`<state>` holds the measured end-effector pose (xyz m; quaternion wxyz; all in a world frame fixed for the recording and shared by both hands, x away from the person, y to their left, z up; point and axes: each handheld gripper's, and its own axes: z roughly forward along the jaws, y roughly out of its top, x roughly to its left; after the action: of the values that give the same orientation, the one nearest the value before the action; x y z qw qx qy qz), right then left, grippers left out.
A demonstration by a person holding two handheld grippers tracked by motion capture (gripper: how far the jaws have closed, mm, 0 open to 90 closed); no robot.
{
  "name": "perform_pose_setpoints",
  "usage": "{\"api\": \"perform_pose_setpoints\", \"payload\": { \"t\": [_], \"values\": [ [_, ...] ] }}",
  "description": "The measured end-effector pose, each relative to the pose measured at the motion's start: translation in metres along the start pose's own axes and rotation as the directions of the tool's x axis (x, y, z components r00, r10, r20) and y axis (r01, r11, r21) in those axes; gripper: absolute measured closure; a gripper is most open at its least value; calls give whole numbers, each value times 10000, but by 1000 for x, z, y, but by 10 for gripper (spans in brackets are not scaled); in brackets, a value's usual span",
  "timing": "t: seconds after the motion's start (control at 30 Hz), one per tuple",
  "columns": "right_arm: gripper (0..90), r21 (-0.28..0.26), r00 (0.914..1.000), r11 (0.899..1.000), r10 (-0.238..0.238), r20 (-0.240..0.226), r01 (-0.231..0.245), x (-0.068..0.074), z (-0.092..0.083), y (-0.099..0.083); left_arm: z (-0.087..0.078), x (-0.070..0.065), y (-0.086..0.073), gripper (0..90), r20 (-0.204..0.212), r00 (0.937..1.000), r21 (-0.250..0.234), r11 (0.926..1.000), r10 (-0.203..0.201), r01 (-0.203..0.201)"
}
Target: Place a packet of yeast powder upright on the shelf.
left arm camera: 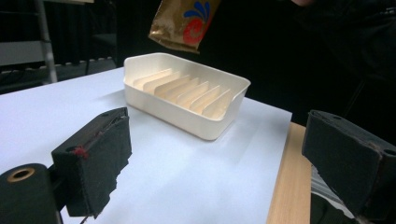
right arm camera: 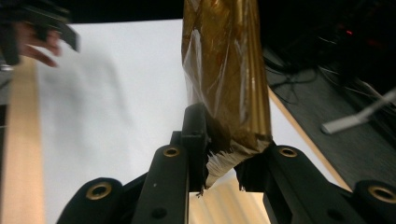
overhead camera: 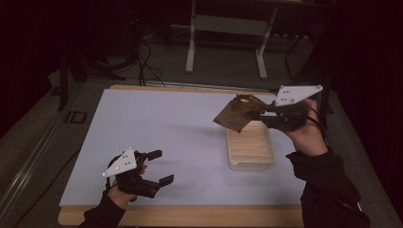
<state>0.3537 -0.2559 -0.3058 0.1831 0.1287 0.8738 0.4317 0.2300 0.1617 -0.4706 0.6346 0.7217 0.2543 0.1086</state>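
A gold foil packet (overhead camera: 234, 113) hangs in the air above the far end of a cream ribbed tray (overhead camera: 250, 147). My right gripper (overhead camera: 260, 115) is shut on the packet's edge, and the right gripper view shows the packet (right arm camera: 226, 74) pinched between the two jaws. In the left gripper view the packet (left arm camera: 183, 22) shows a red and blue print above the tray (left arm camera: 187, 95). My left gripper (overhead camera: 160, 167) rests near the table's front left, open, with nothing between its fingers (left arm camera: 95, 158).
A white sheet (overhead camera: 161, 137) covers the wooden table (overhead camera: 190, 216), whose bare edge runs along the front. A metal stand (overhead camera: 225, 38) and cables lie on the dark floor behind the table.
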Motion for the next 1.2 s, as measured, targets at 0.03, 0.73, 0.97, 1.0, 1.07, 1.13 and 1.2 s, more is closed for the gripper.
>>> {"api": "perform_pose_setpoints", "payload": {
  "t": [0.03, 0.73, 0.97, 1.0, 1.07, 1.13, 1.2],
  "values": [
    [761, 79, 9999, 10000, -60, 153, 59, -5, -1, -2, -1, 0, -1, 90, -59, 10000, -23, 10000, 28, -28],
    [761, 1346, 9932, 9907, -359, 1105, 208, -77, 34, -47, -10, 2, -8, 90, -164, 9997, -39, 9998, -175, 175],
    [761, 2016, 9874, 9786, -709, 1414, 414, -84, 52, -58, -9, 1, -11, 90, -47, 9996, 64, 9996, -282, 282],
    [761, 2124, 9865, 9761, -780, 1439, 462, -85, 55, -59, -9, 1, -11, 90, -35, 9996, 76, 9996, -289, 289],
    [760, 2257, 9845, 9727, -894, 1511, 537, -86, 61, -61, -9, 1, -11, 90, -10, 9996, 55, 9996, -267, 267],
    [760, 2218, 9851, 9739, -830, 1506, 481, -88, 67, -64, -9, 2, -12, 90, -30, 9995, 84, 9995, -300, 300],
    [759, 2066, 9867, 9777, -687, 1474, 372, -89, 71, -66, -9, 3, -12, 90, 8, 9992, 53, 9992, -405, 405]
  ]
}}
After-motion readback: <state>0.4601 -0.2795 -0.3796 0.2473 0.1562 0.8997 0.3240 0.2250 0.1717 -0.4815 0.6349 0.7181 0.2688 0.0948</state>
